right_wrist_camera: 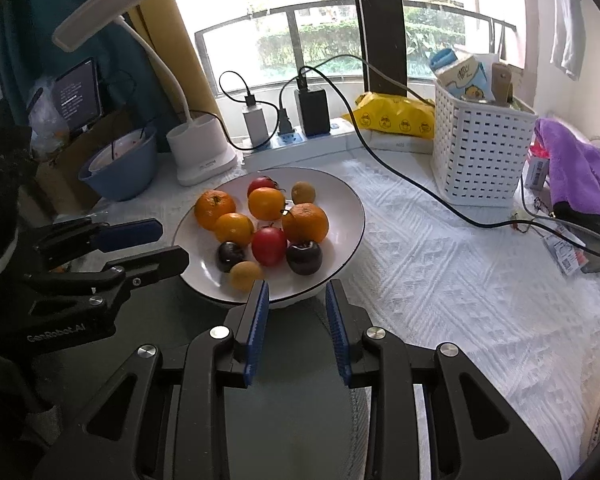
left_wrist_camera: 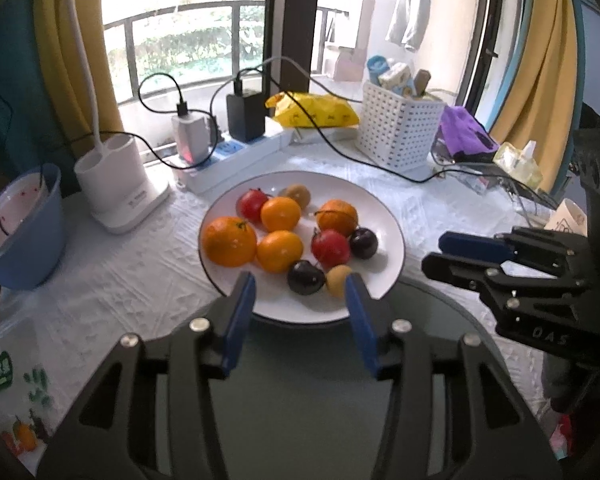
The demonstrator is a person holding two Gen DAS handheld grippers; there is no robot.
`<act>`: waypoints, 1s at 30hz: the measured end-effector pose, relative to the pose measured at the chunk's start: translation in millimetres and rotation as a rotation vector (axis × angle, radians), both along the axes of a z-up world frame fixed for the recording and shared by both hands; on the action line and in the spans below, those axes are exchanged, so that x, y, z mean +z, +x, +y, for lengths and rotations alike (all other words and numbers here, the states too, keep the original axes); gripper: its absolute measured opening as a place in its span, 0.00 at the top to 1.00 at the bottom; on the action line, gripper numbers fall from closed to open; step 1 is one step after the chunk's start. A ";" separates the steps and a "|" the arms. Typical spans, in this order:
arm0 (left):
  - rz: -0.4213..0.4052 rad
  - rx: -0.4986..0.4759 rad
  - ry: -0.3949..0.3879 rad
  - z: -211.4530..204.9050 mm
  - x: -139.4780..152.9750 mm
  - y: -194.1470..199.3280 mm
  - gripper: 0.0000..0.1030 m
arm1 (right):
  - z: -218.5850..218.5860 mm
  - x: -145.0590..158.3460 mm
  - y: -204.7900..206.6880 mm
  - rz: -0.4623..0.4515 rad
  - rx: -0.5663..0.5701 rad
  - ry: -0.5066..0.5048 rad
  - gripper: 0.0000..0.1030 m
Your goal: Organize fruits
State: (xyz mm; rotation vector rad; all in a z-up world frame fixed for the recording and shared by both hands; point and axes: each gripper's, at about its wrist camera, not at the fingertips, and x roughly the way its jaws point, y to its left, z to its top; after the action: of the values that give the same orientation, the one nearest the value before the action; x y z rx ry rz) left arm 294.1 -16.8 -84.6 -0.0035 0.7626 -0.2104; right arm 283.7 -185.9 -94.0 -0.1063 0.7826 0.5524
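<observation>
Fruit point(left_wrist_camera: 280, 251) round, smooth, soft on plate point(left_wrist_camera: 384, 208); we hold left gripper point(left_wrist_camera: 300, 294) wide, right gripper point(right_wrist_camera: 296, 300) narrower, both empty; pinch gently across middle.

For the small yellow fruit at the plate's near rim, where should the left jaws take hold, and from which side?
Grip the small yellow fruit across its round middle, coming from the near rim of the plate, probably angled down. It lies nearest the open left gripper, but a dark plum touches its left side, so one finger would need to slip between them.
</observation>
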 end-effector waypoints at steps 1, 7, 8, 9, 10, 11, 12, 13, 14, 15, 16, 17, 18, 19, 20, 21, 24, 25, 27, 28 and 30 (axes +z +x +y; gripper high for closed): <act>-0.004 0.001 -0.002 0.5 2.1 -3.1 0.53 | 0.1 1.3 -1.4 -0.003 0.000 0.000 0.70; -0.023 0.008 -0.002 2.5 8.9 -22.2 0.53 | 2.3 11.6 -16.6 -0.029 0.007 -0.003 0.70; -0.027 0.008 -0.004 2.9 10.4 -26.4 0.53 | 2.4 13.4 -19.6 -0.033 0.008 -0.003 0.70; -0.031 0.009 -0.004 3.5 11.5 -29.8 0.53 | 3.1 15.1 -22.8 -0.038 0.009 -0.004 0.70; -0.037 0.010 -0.006 4.1 13.2 -33.7 0.52 | 3.8 16.5 -25.1 -0.042 0.009 -0.005 0.70; -0.041 0.011 -0.009 4.6 15.0 -37.4 0.51 | 4.0 17.7 -27.7 -0.045 0.010 -0.006 0.70; -0.044 0.012 -0.012 5.2 16.2 -40.3 0.48 | 4.5 19.4 -31.4 -0.049 0.011 -0.007 0.70; -0.049 0.013 -0.016 6.0 17.8 -43.5 0.42 | 4.9 20.6 -34.4 -0.053 0.011 -0.008 0.70; -0.057 0.014 -0.023 7.3 20.1 -48.0 0.39 | 5.2 21.9 -37.6 -0.057 0.012 -0.008 0.70; -0.061 0.015 -0.026 8.2 21.4 -51.2 0.38 | 5.3 23.1 -40.4 -0.060 0.013 -0.008 0.70; -0.067 0.018 -0.026 8.7 23.1 -54.4 0.38 | 5.6 24.1 -43.4 -0.064 0.014 -0.008 0.70; -0.073 0.019 -0.024 9.1 24.8 -57.6 0.38 | 5.8 25.5 -46.5 -0.068 0.014 -0.008 0.70; -0.079 0.021 -0.017 9.3 26.1 -61.1 0.38 | 6.2 27.1 -49.6 -0.071 0.016 -0.009 0.70; -0.083 0.024 -0.012 9.7 27.0 -63.9 0.38 | 6.5 28.7 -52.9 -0.076 0.016 -0.010 0.70; -0.086 0.025 -0.013 10.5 28.0 -67.9 0.38 | 6.9 30.0 -55.1 -0.079 0.016 -0.011 0.70; -0.088 0.026 -0.015 11.1 28.8 -70.6 0.38 | 7.2 32.0 -59.0 -0.085 0.017 -0.011 0.70; -0.104 0.029 -0.017 13.0 33.3 -82.7 0.37 | 8.4 36.1 -68.3 -0.098 0.018 -0.014 0.70; -0.110 0.029 -0.017 13.5 35.1 -86.3 0.37 | 8.5 37.5 -71.3 -0.103 0.018 -0.014 0.70; -0.126 0.031 -0.007 13.3 38.6 -94.7 0.37 | 8.9 40.3 -79.1 -0.113 0.017 -0.012 0.70; -0.134 0.032 0.001 13.3 39.8 -98.6 0.37 | 8.8 41.8 -82.5 -0.118 0.017 -0.011 0.70; -0.142 0.032 0.004 13.9 42.1 -105.2 0.37 | 9.3 44.1 -89.3 -0.128 0.017 -0.007 0.70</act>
State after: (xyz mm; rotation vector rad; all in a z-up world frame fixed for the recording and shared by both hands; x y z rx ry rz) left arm 188.9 -2.9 -42.5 0.0029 0.6214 -0.1764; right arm 194.3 -176.6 -49.9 -0.1535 0.6594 0.5532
